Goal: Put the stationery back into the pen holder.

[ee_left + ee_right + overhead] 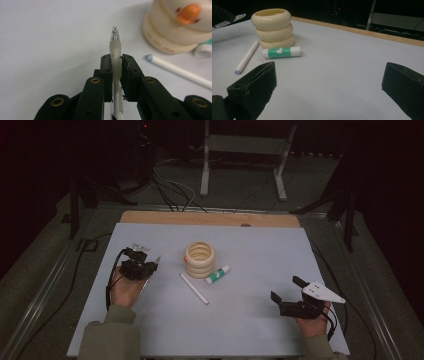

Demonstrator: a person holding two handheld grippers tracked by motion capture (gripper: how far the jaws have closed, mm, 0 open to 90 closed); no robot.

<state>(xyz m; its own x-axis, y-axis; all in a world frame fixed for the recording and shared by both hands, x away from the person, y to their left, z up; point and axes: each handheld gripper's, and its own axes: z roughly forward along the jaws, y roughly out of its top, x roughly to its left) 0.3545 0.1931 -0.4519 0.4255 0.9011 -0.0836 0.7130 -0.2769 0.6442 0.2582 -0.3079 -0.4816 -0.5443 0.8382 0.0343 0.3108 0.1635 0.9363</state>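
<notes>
A cream ribbed pen cup stands upright mid-table. A green-and-white glue stick lies against its base. A white marker lies flat in front of the cup. My left gripper is left of the cup, shut on a clear pen whose tip points past the jaws. My right gripper is open at the front right, nothing between its jaws.
The grey-white mat covers a wooden table whose far edge shows. Behind it stand a white frame and floor cables. Bare mat lies between the marker and the right gripper.
</notes>
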